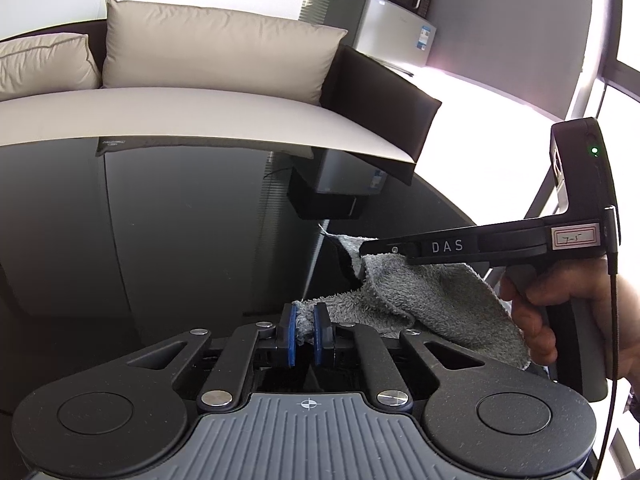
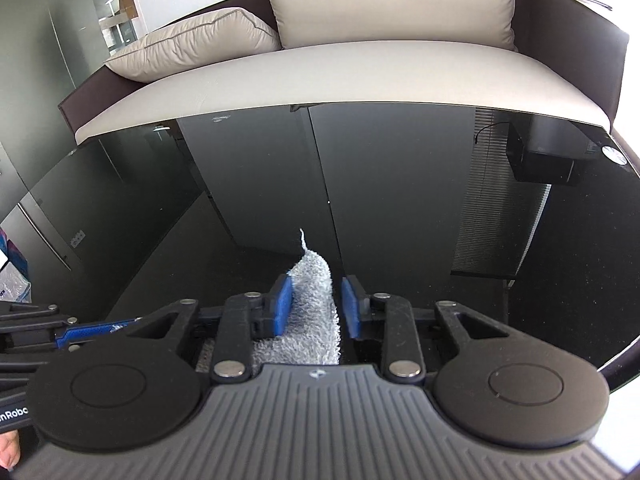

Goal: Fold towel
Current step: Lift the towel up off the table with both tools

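**Q:** Nearest the left wrist camera, what does the left hand-held gripper [image 1: 305, 330] do?

**R:** Its two blue pads are drawn nearly together and pinch a bunched corner of the grey towel [image 1: 436, 300]. From there the cloth runs off to the right, lying rumpled on the glossy black desk [image 1: 160, 240].

**Q:** And the right hand-held gripper [image 2: 316, 304]?

**R:** In its own wrist view the towel's edge stands up between its blue pads, with a thin thread poking up from the tip. One pad [image 2: 283, 304] lies against the terry; a narrow dark gap shows beside the other pad, so the jaws sit close round the cloth, and a firm pinch cannot be told. From the left view, the same tool reaches in from the right, its tip over the raised end of the towel, held by a person's hand [image 1: 560, 304] on the grip.

**Q:** Where does the towel sit overall?

**R:** At the near part of the desk, between the two tools, partly lifted at both corners. Beyond the desk stands a sofa [image 2: 360, 76] with beige cushions [image 1: 216, 48].
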`<state>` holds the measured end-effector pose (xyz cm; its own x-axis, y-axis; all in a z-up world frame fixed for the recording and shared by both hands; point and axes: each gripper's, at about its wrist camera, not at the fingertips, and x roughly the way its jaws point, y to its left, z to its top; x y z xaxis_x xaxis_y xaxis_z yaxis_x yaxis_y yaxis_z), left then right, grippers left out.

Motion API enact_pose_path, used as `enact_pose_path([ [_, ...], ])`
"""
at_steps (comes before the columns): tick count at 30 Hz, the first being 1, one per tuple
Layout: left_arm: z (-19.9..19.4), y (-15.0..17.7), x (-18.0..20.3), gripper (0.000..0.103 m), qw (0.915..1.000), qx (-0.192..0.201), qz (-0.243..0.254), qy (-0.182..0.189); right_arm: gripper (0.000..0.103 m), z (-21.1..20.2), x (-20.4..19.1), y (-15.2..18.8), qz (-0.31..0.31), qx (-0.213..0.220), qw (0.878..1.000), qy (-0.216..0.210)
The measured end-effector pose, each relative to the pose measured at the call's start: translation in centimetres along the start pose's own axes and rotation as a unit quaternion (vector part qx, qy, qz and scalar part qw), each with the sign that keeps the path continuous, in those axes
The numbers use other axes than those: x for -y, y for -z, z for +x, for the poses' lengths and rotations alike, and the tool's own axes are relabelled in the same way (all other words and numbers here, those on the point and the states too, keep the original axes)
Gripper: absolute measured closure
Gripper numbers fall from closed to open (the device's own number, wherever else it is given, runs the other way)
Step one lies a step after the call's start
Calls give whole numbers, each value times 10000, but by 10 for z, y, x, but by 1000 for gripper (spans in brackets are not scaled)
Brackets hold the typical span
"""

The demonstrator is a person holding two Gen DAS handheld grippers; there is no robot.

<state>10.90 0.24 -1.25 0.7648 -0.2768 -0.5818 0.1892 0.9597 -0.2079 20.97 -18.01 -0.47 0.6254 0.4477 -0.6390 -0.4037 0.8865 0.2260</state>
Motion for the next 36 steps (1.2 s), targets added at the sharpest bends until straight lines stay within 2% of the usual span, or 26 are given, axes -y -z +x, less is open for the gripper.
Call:
enact_pose_path([
  [5,-4,-3,-6,95,9999,74,-99,-81,98,-13,6,0,100,328,9993,129],
  [7,-5,-4,-6,95,9999,76,-111,-64,98,-16,9,-2,159,407,9989,138],
  [10,-5,-4,-3,95,9999,60,-63,-62,97,-12,17,-3,467,269,9984,-172],
  [13,-3,-4,-3,95,10000,43,-42,-60,88,-7,12,-6,419,209,9989,-100],
  [15,-3,-3,-3,95,10000,31,-37,-64,86,-3,7,-8,265,157,9995,-17],
  [17,-3,-3,-3,95,10000,28,-39,-66,77,1,5,-8,183,80,9998,4],
  [24,-1,-3,-3,95,10000,4,-16,-69,75,12,-3,-4,-174,-45,9998,38],
  [25,-2,-3,-3,95,10000,3,-14,-69,78,13,-5,-3,-224,-39,9997,34],
  [26,-2,-3,-3,95,10000,3,-14,-70,87,13,-7,-2,-276,-16,9996,83],
  [29,-2,-2,-3,95,10000,6,-21,-78,97,13,-8,-1,-312,27,9994,120],
  [32,-3,-3,-4,95,9999,48,-53,-97,98,8,-6,-1,-266,142,9993,198],
  [36,-7,-5,-8,95,9997,150,-118,-167,98,-12,7,-3,51,575,9981,218],
])
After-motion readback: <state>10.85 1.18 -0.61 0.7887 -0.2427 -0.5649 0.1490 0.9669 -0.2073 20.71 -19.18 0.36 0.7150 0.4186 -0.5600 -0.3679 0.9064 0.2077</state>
